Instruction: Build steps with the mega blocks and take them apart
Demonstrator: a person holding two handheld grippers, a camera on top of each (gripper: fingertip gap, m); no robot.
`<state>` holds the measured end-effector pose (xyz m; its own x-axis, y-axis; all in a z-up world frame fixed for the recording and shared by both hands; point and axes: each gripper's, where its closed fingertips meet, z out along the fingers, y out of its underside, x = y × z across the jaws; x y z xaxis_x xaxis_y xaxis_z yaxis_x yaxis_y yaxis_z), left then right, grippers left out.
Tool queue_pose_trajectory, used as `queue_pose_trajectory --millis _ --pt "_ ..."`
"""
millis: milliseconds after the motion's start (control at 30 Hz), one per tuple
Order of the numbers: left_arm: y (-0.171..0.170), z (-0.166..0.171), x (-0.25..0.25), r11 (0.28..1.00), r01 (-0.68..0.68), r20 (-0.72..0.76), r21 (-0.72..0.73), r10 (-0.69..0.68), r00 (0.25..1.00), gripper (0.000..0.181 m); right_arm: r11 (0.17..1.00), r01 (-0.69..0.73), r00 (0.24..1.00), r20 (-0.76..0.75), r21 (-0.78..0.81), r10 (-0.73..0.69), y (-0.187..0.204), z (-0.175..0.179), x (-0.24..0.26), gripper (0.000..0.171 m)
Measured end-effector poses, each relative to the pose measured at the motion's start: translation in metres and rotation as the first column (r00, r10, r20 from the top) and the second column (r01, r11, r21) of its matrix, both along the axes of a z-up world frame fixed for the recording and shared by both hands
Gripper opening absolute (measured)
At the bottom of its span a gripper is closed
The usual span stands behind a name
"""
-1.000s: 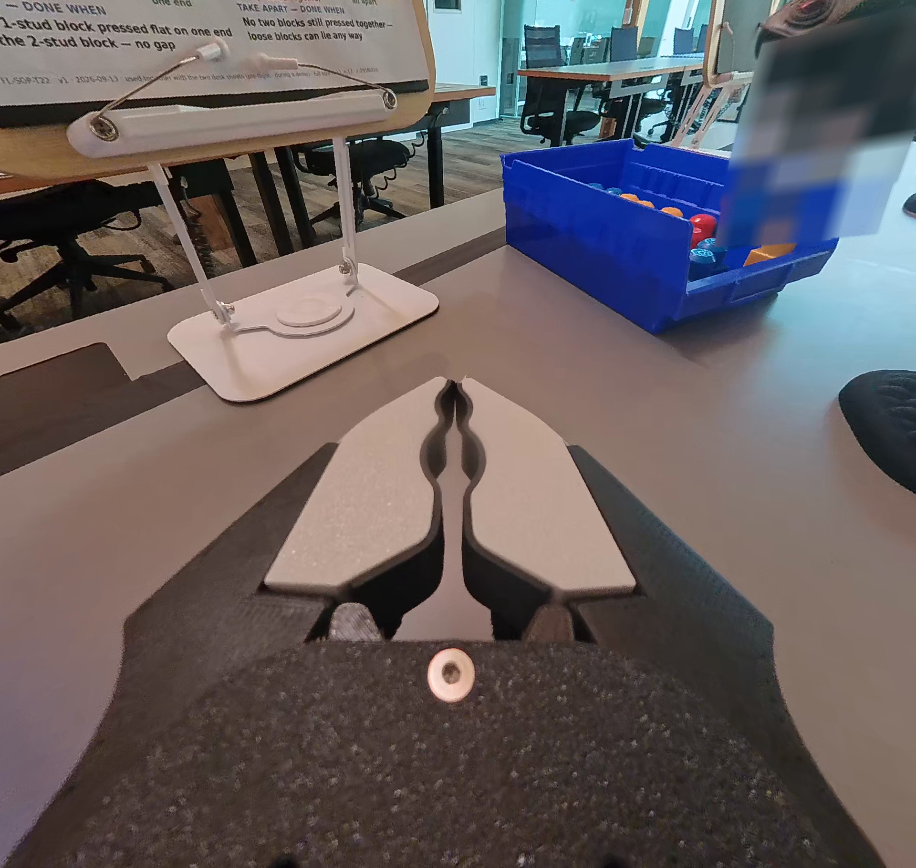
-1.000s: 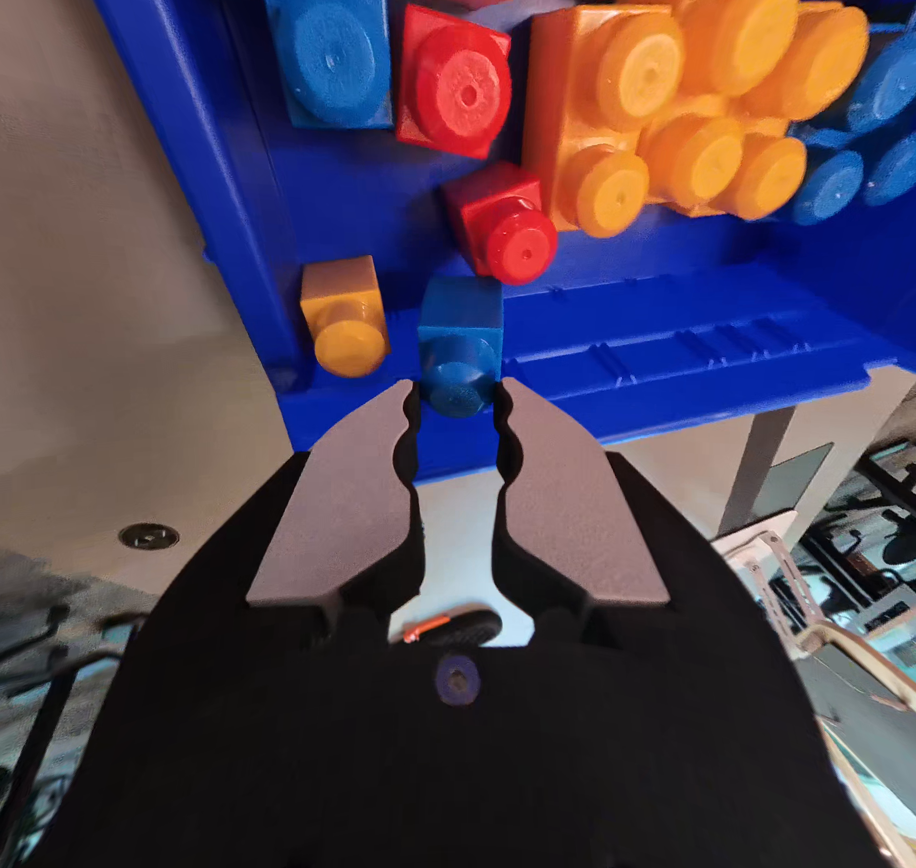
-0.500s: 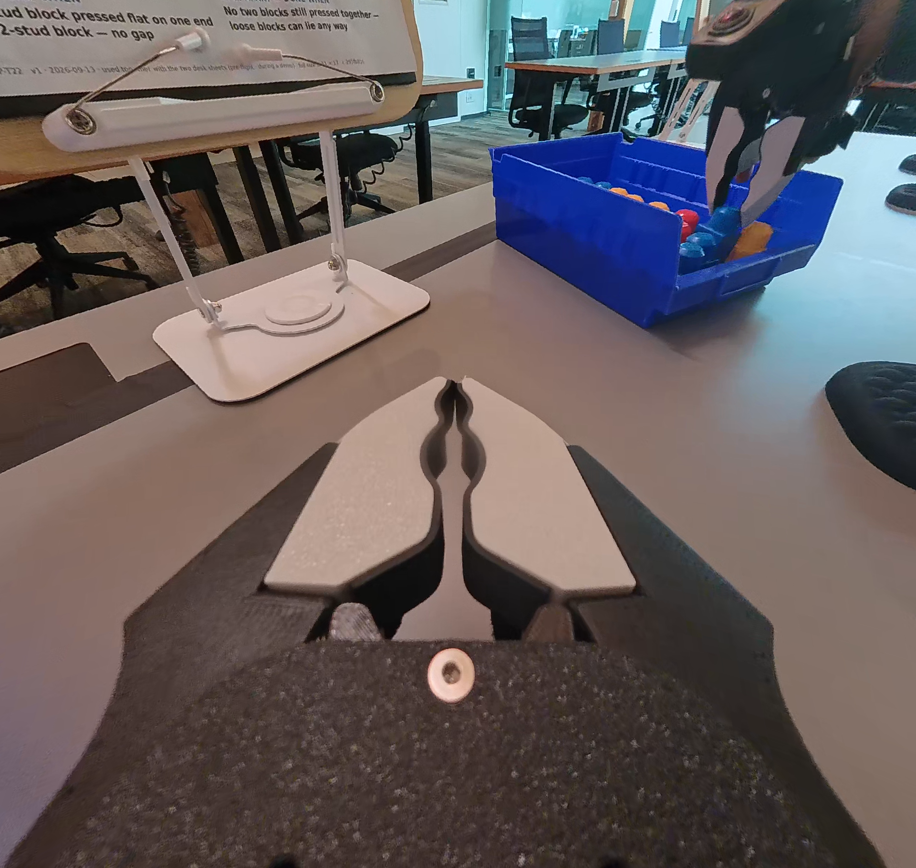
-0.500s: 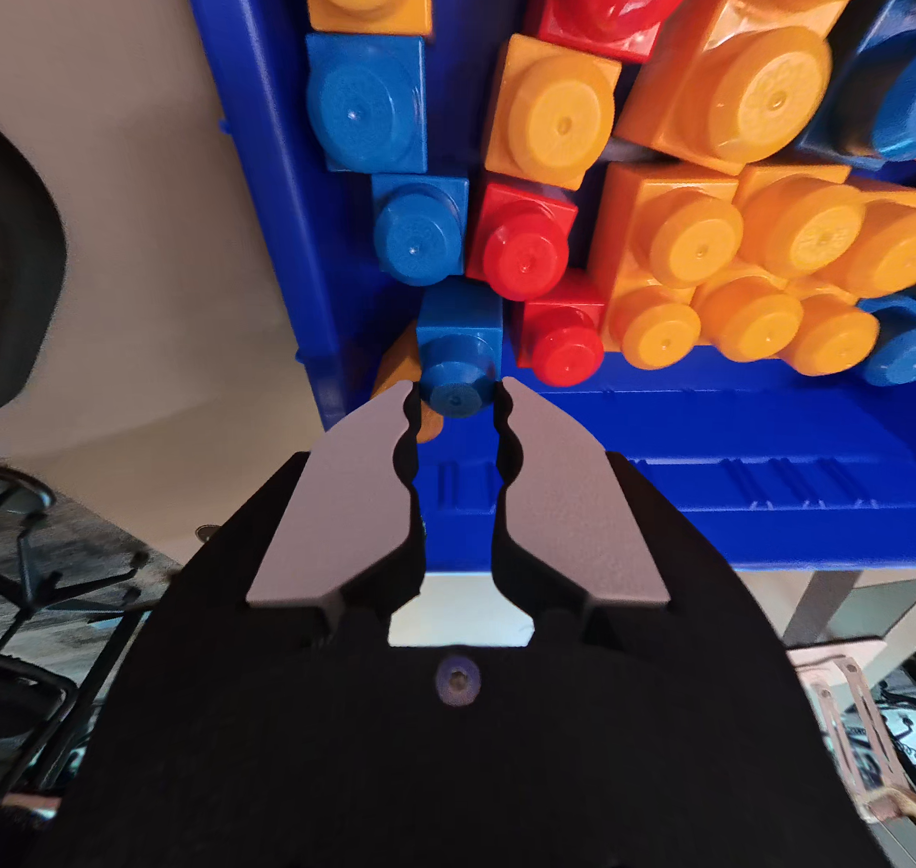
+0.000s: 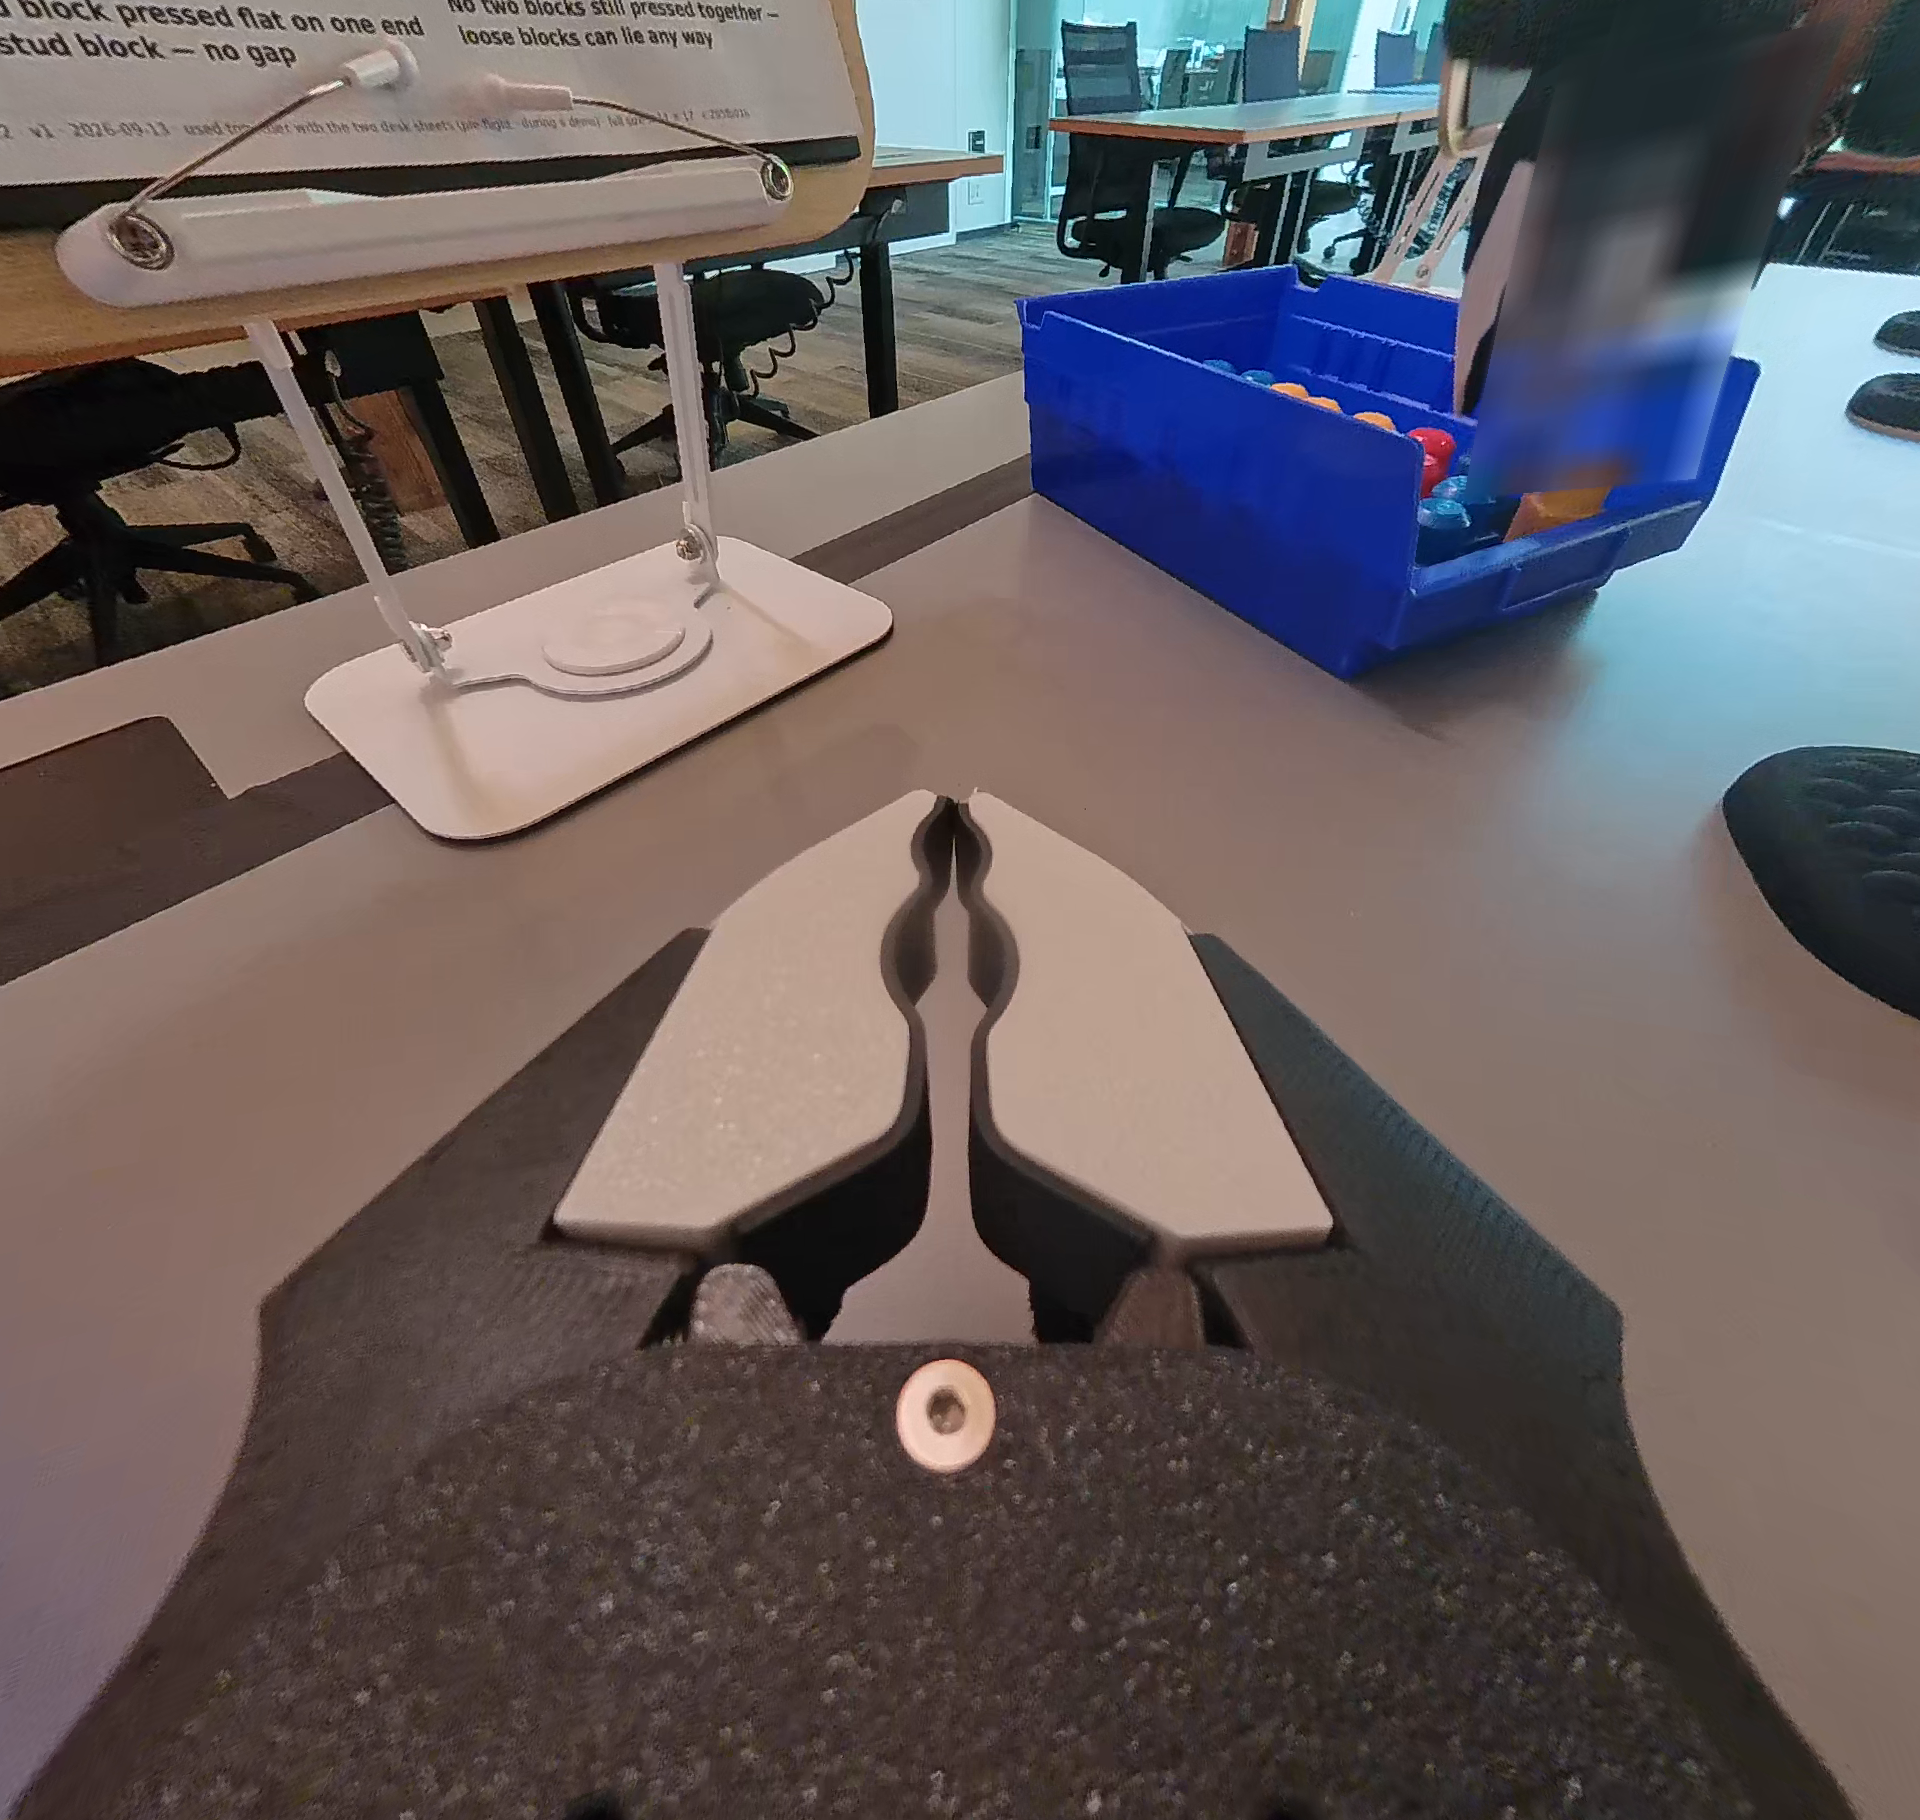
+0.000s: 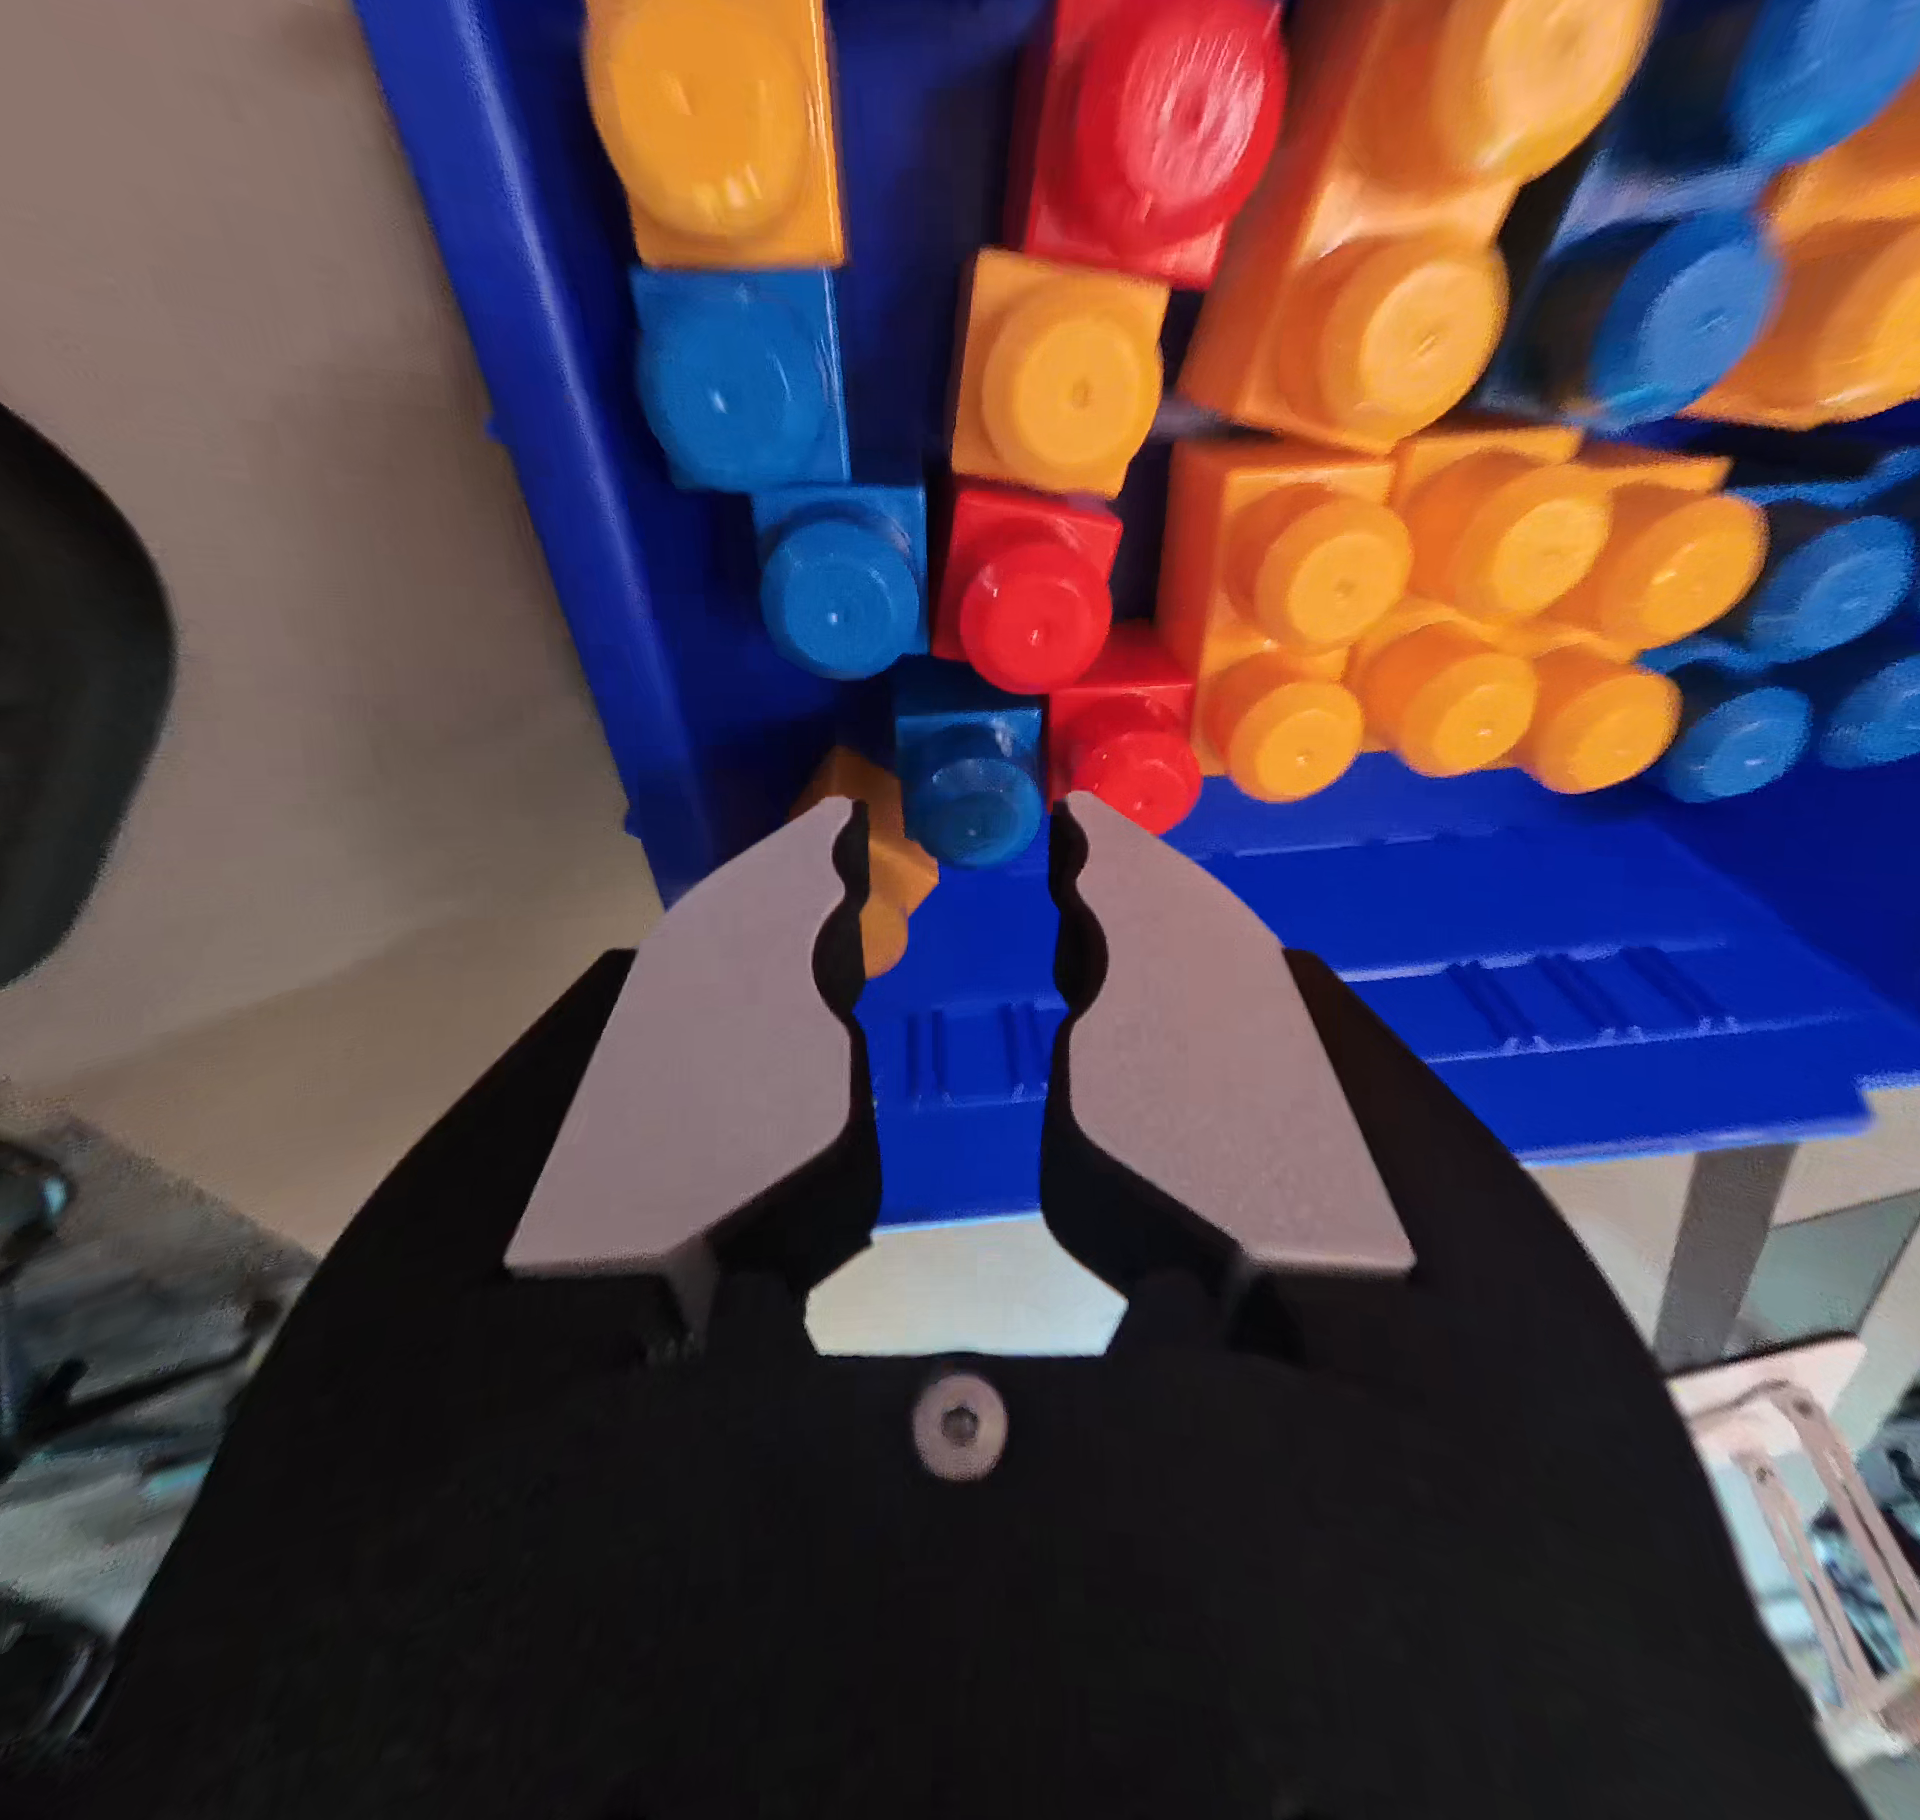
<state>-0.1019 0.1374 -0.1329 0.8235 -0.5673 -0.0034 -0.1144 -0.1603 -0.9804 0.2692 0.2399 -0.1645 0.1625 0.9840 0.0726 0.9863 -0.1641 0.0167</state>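
Observation:
A blue bin at the table's far right holds several orange, blue and red mega blocks. My right gripper points down into the bin, with its jaws slightly apart around the stud of a blue one-stud block. A small gap shows on the left side of the stud. A red one-stud block lies to its right and an orange one to its left. In the left wrist view one of its fingers shows beside a blur patch. My left gripper is shut and empty, low over the grey table.
A white document stand holding an instruction sheet stands at the table's far left. Black textured pads lie at the right. Beyond the table's far edge are office chairs and desks. There is about 40 cm between the tips of the two grippers.
My right gripper carried the blue block lower into the bin among the other blocks, and its jaws have now spread slightly off it. The left gripper has barely moved.

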Motion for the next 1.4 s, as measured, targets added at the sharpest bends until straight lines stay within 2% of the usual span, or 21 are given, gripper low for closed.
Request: queue_pose_trajectory --millis 133,200,300,400,567,633,733,833,867,933,1033,1167,1267,1400 --pt "0.000 -0.001 0.001 1.000 0.001 -0.004 -0.003 -0.001 1.000 0.000 0.994 -0.010 0.975 -0.220 0.105 0.033 0.003 0.037 -0.040 0.037" --pt "0.000 -0.001 0.001 1.000 0.002 -0.007 -0.003 -0.002 1.000 0.000 0.983 -0.009 0.926 -0.369 0.183 0.078 0.004 0.060 -0.072 0.037" --pt "0.000 -0.001 0.001 1.000 -0.001 -0.012 0.001 0.001 1.000 0.000 0.953 0.026 0.795 -0.585 0.303 0.164 0.002 0.093 -0.124 0.039" --pt "0.000 0.000 0.000 1.000 -0.006 -0.010 0.008 0.006 1.000 0.000 0.914 0.127 0.661 -0.720 0.386 0.212 -0.001 0.110 -0.169 0.044" --pt "0.001 0.001 -0.001 1.000 -0.012 -0.017 0.017 0.012 1.000 0.000 0.864 0.377 0.360 -0.912 0.334 0.195 -0.012 0.123 -0.228 0.033" --pt "0.000 0.000 -0.001 1.000 -0.008 -0.026 0.021 0.009 1.000 0.000 0.840 0.431 0.284 -0.934 0.328 0.219 -0.017 0.121 -0.245 0.024" --pt "-0.001 0.002 0.001 0.999 0.003 -0.041 0.038 -0.001 0.999 0.000 0.836 0.472 0.232 -0.954 0.280 0.189 -0.021 0.105 -0.266 0.018" --pt "-0.003 0.005 0.003 0.998 0.008 -0.052 0.062 -0.005 0.999 0.000 0.818 0.518 0.183 -0.966 0.251 0.180 -0.020 0.091 -0.271 0.000" --pt "-0.003 0.007 0.003 0.998 0.011 -0.051 0.065 -0.007 0.999 0.000 0.814 0.526 0.175 -0.968 0.246 0.180 -0.020 0.086 -0.272 0.000" --pt "-0.007 0.009 0.006 0.998 0.031 -0.036 0.053 -0.029 0.999 0.000 0.817 0.521 0.185 -0.967 0.249 0.177 -0.021 0.074 -0.273 0.000" --pt "-0.010 0.027 0.003 0.990 0.022 -0.015 0.140 -0.020 1.000 0.000 0.804 0.530 0.202 -0.961 0.269 0.188 -0.021 0.071 -0.271 0.000" --pt "-0.014 0.076 -0.029 0.931 -0.129 0.015 0.341 0.132 0.991 0.000 0.792 0.551 0.188 -0.964 0.262 0.188 -0.019 0.075 -0.265 0.000" --pt "-0.011 0.117 -0.085 0.847 -0.317 0.085 0.428 0.312 0.946 0.000 0.778 0.563 0.198 -0.960 0.279 0.200 -0.017 0.076 -0.262 0.000" --pt "-0.002 0.139 -0.191 0.705 -0.599 0.192 0.379 0.574 0.796 0.000 0.773 0.567 0.201 -0.958 0.286 0.207 -0.016 0.076 -0.260 0.000"
